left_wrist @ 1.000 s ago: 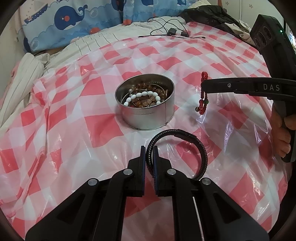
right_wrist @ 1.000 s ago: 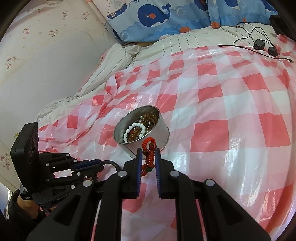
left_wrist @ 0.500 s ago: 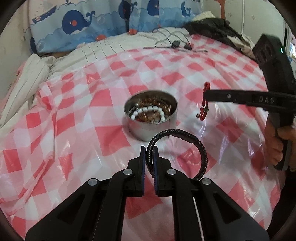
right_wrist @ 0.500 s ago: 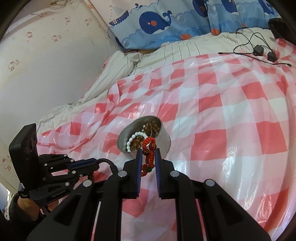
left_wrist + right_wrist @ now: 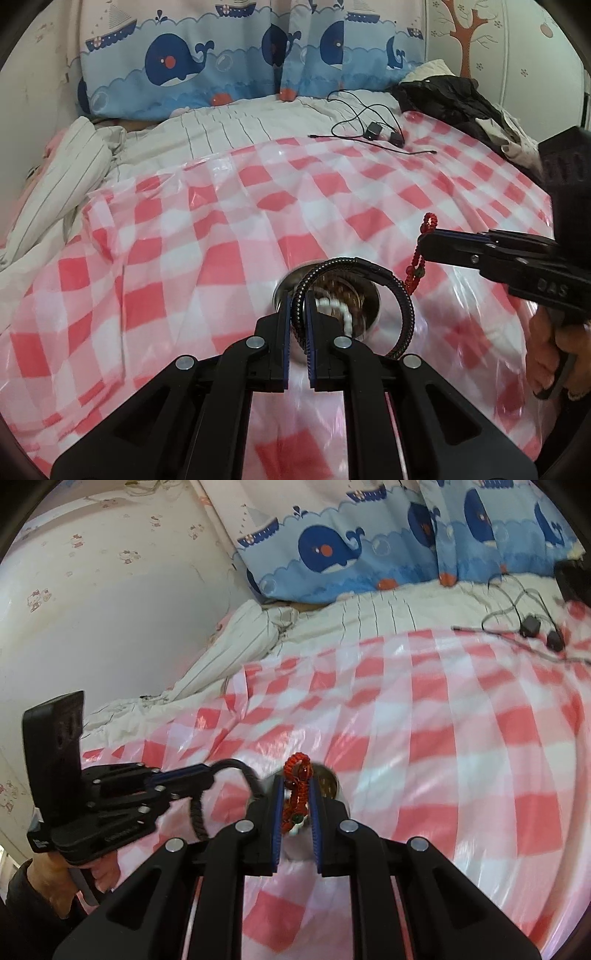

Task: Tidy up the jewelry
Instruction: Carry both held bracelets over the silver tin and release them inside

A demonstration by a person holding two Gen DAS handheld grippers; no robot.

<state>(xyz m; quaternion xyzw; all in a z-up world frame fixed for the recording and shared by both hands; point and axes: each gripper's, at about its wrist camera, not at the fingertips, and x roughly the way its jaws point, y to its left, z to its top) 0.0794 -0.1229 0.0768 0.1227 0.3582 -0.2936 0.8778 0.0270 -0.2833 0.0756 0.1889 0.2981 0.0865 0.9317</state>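
A round metal tin [image 5: 369, 310] holding white and brown bead bracelets sits on the red-and-white checked plastic sheet [image 5: 221, 258]. My left gripper [image 5: 300, 302] is shut on a black braided bracelet [image 5: 404, 306] and holds it up in front of the tin. My right gripper [image 5: 297, 794] is shut on a red beaded bracelet [image 5: 295, 797], lifted over the tin [image 5: 328, 782]. The right gripper [image 5: 421, 243] also shows at the right of the left wrist view, with the red bracelet [image 5: 415, 264] dangling. The left gripper [image 5: 207, 775] shows at the left of the right wrist view.
The sheet lies on a bed with a striped cover [image 5: 229, 133]. Whale-print pillows [image 5: 221, 62] stand at the back. Black cables with adapters [image 5: 373, 129] lie at the far edge. Dark clothing [image 5: 454, 99] is piled at the back right. A wall [image 5: 110, 609] runs along the left.
Both grippers have lifted and tilted up with their bracelets. The tin now sits low and close behind the fingertips in both views, and more of the pillows shows.
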